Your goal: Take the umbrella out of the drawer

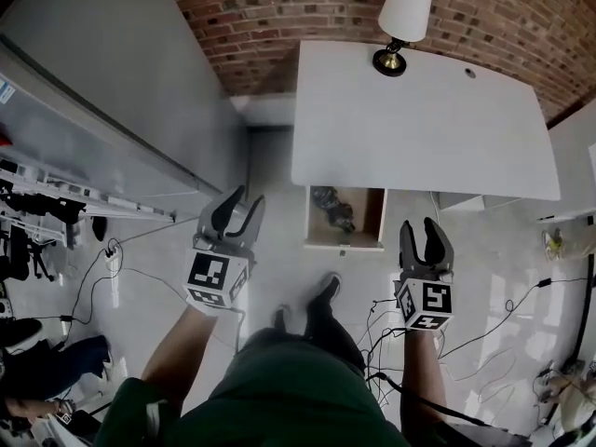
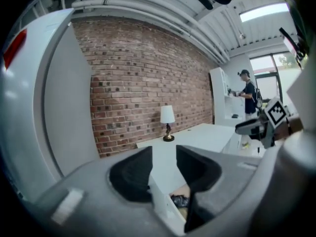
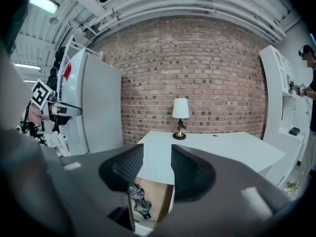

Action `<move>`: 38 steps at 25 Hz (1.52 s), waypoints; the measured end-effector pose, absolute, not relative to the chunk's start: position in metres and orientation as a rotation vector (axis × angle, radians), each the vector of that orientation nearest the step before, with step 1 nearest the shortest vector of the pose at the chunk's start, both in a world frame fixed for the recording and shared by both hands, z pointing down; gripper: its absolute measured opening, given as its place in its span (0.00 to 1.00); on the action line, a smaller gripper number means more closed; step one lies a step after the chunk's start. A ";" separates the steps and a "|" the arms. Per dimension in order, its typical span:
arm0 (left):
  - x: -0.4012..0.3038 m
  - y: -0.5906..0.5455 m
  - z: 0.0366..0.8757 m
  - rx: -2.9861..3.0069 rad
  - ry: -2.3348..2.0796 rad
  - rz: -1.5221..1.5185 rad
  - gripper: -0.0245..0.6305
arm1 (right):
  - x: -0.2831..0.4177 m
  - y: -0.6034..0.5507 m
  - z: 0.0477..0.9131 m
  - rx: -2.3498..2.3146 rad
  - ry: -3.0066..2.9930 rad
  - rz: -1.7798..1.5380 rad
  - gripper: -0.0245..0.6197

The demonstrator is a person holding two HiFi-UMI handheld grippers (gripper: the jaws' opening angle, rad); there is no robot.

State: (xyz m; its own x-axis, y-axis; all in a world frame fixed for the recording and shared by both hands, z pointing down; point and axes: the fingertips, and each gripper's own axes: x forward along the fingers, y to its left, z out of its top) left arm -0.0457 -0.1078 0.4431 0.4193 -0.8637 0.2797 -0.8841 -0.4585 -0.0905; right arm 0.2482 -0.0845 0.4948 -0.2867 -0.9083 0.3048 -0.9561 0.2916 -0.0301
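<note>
A folded dark patterned umbrella (image 1: 332, 209) lies in the open drawer (image 1: 374, 223) under the front edge of the white desk (image 1: 419, 128). The umbrella (image 3: 137, 199) also shows between the right gripper's jaws in its own view, well beyond them, and the umbrella (image 2: 179, 200) shows in the left gripper view too. My left gripper (image 1: 241, 204) hovers left of the drawer, open and empty. My right gripper (image 1: 426, 235) hangs to the drawer's right, jaws apart with nothing between them.
A table lamp (image 1: 400, 24) stands at the desk's back edge by the brick wall (image 1: 270, 7). A tall white cabinet (image 1: 112, 91) rises at the left. Cables (image 1: 391, 329) trail on the floor near my feet. A person (image 2: 248, 95) stands far off by white shelves.
</note>
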 end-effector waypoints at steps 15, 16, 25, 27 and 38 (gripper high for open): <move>-0.014 -0.127 0.492 2.465 -1.574 0.562 0.26 | 0.223 -0.133 0.610 1.392 -2.340 0.539 0.28; -0.014 -0.128 0.497 2.456 -1.568 0.569 0.27 | 0.215 -0.135 0.622 1.344 -2.331 0.537 0.28; -0.037 -0.133 0.581 2.359 -1.478 0.661 0.27 | 0.160 -0.155 0.751 1.055 -2.206 0.568 0.33; -0.043 -0.136 0.601 2.347 -1.448 0.677 0.27 | 0.153 -0.159 0.778 1.028 -2.179 0.584 0.36; -0.093 -0.151 0.673 2.285 -1.476 0.718 0.28 | 0.120 -0.189 0.943 0.835 -2.001 0.600 0.50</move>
